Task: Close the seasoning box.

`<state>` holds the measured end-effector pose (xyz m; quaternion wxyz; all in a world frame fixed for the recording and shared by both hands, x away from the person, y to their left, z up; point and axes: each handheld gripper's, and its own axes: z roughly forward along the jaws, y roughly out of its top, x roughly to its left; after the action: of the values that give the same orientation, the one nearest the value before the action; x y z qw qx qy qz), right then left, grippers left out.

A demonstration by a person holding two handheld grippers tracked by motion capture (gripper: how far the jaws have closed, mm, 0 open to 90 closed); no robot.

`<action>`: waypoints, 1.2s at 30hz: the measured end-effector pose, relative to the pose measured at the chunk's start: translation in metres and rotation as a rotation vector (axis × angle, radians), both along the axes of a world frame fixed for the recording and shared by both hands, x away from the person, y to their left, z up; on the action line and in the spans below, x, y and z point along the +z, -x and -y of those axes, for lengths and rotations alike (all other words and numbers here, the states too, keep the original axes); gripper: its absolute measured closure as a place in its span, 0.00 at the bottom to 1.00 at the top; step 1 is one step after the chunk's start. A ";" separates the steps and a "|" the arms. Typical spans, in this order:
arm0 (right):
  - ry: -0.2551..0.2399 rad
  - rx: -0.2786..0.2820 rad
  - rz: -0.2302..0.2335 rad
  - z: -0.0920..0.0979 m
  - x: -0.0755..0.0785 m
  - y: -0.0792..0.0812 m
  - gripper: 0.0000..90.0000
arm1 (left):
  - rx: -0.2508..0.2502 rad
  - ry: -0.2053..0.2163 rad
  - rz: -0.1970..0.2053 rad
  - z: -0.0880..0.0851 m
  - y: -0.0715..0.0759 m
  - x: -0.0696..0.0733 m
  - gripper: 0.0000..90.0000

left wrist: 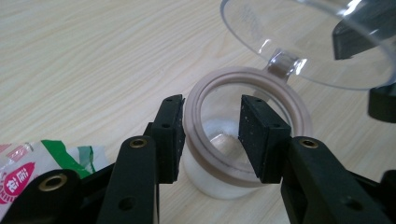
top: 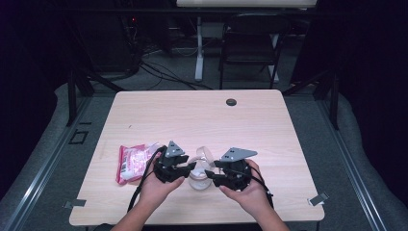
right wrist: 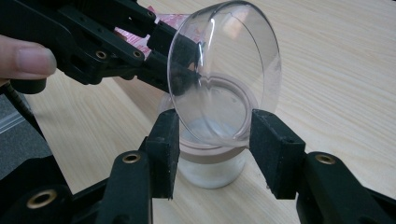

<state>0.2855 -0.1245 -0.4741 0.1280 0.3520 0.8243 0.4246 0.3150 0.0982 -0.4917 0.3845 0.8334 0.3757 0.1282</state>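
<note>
Table: a pale wood table (top: 202, 115) is carrying everything; a small dark round disc (top: 231, 102) is sitting near its far edge, well apart from the work.
Packet: a pink and white packet (top: 131, 163) is lying flat just beside the left tool, on its outer side; its green-printed corner (left wrist: 60, 151) is showing by the left tool's base.
In the way: the raised lid is standing between the 2 tools, and the left tool's tip is showing through it in the right gripper view.
Jar: a small clear jar (top: 199, 177) is standing near the table's front edge, between the 2 tools; its long axis is running upright and its mouth is facing up, ringed by a beige collar (left wrist: 299, 109).
Lid: a clear domed lid (right wrist: 224, 70) is hanging from a hinge (left wrist: 282, 65) on the collar, tilted up and back off the mouth.
Left tool: the left tool (left wrist: 210, 135) is standing part-way open, 1 jaw outside the collar and 1 over the mouth; whether either pad is pressing I cannot tell.
Right tool: the right tool (right wrist: 215, 149) is bracketing the jar at collar level; contact I cannot tell.
</note>
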 end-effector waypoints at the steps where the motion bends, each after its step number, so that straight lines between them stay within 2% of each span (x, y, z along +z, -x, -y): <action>1: 0.000 0.000 0.000 0.000 0.000 0.000 0.59 | -0.008 -0.002 -0.011 -0.001 -0.001 -0.001 0.67; 3: -0.004 -0.001 -0.002 0.000 0.000 0.000 0.59 | 0.001 -0.008 -0.006 -0.001 -0.001 -0.003 0.67; 10: 0.004 -0.004 -0.007 0.002 -0.002 -0.002 0.59 | 0.000 -0.002 -0.037 -0.001 -0.002 -0.010 0.72; 22: 0.012 -0.026 -0.017 0.008 -0.006 -0.005 0.62 | -0.001 0.003 -0.032 -0.001 -0.002 -0.011 0.74; 30: 0.020 -0.064 -0.039 0.018 -0.012 -0.011 0.68 | -0.001 0.010 -0.032 -0.002 -0.001 -0.011 0.74; 33: 0.003 -0.059 -0.060 0.021 -0.014 -0.013 0.69 | -0.002 0.015 -0.037 -0.003 -0.001 -0.011 0.74; 36: 0.006 -0.063 -0.049 0.018 -0.015 -0.013 0.69 | -0.006 0.014 -0.039 -0.003 -0.002 -0.011 0.74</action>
<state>0.2982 -0.1428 -0.4891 0.1222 0.3876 0.8169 0.4093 0.3166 0.1013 -0.5027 0.3832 0.8341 0.3817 0.1082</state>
